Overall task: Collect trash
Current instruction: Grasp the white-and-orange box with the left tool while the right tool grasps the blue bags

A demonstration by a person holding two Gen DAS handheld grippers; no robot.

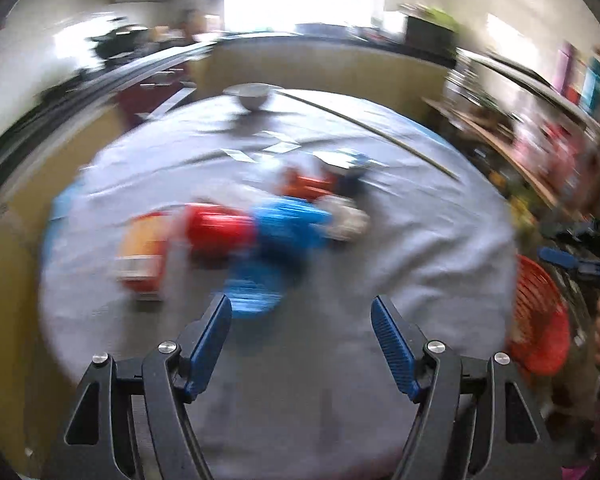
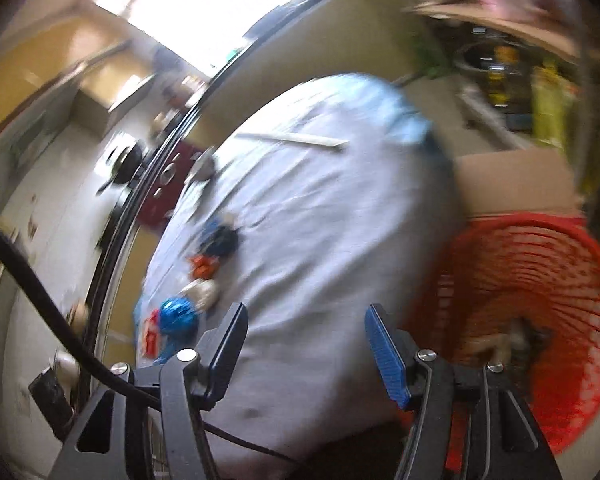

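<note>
Both views are motion-blurred. Trash lies in a cluster on a table covered with a pale grey cloth [image 1: 420, 240]: a blue crumpled wrapper [image 1: 284, 224], a red packet [image 1: 220, 228], an orange-and-white packet [image 1: 144, 256], a white crumpled piece [image 1: 348, 216] and an orange wrapper [image 1: 308, 184]. My left gripper [image 1: 302, 320] is open and empty, just short of the blue wrapper. My right gripper [image 2: 306, 330] is open and empty over the cloth's near edge, beside a red mesh basket [image 2: 540, 280]. The cluster also shows in the right wrist view [image 2: 180, 316], to the left of the right gripper.
A metal bowl [image 1: 252, 96] and a long thin stick [image 1: 372, 132] lie at the table's far side. The red basket [image 1: 540, 320] stands off the table's right edge. A cardboard box [image 2: 512, 184] sits behind it. Shelves with clutter [image 1: 540, 140] line the right.
</note>
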